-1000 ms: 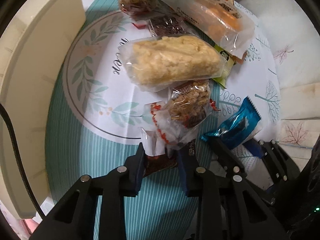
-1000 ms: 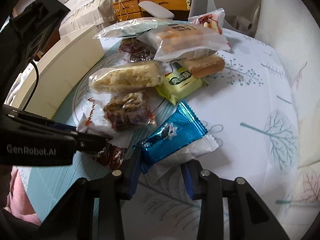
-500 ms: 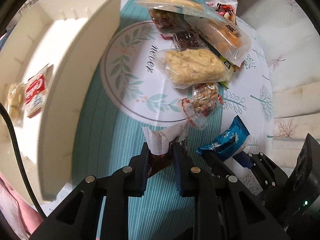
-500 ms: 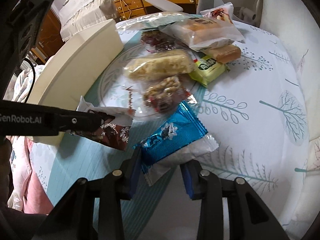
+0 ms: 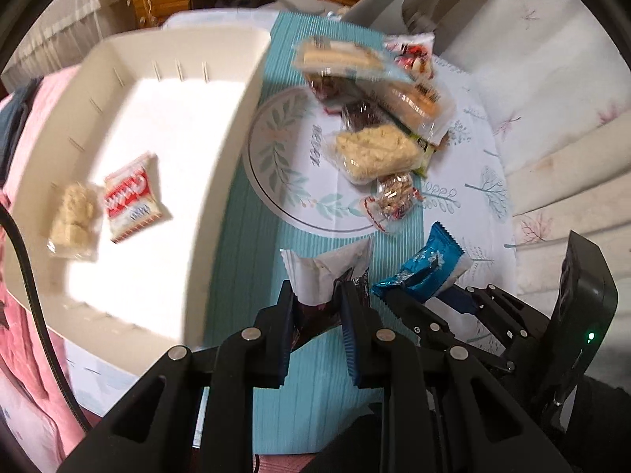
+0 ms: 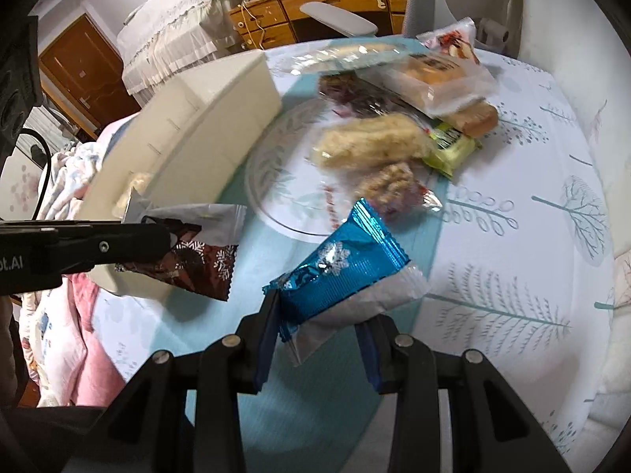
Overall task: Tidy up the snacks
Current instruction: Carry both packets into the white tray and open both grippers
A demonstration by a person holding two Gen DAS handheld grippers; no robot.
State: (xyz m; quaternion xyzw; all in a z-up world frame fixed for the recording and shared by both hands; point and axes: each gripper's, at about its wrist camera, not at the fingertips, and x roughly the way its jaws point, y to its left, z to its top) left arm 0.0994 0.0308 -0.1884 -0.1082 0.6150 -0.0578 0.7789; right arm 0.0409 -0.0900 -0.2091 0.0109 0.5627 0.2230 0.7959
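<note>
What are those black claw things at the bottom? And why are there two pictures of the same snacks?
The claws are two grabbers that a person holds, one in each hand. Each has a small camera looking along its fingers, so you get two pictures of one table.

In the left grabber's picture, the left gripper pinches a dark red and white snack packet. In the other picture, the right gripper pinches a shiny blue snack packet. Both packets are lifted off the table.

On the tablecloth lies a pile of wrapped snacks. Beside it is a cream tray, with a red and white packet and a pale crumbly snack inside.
</note>
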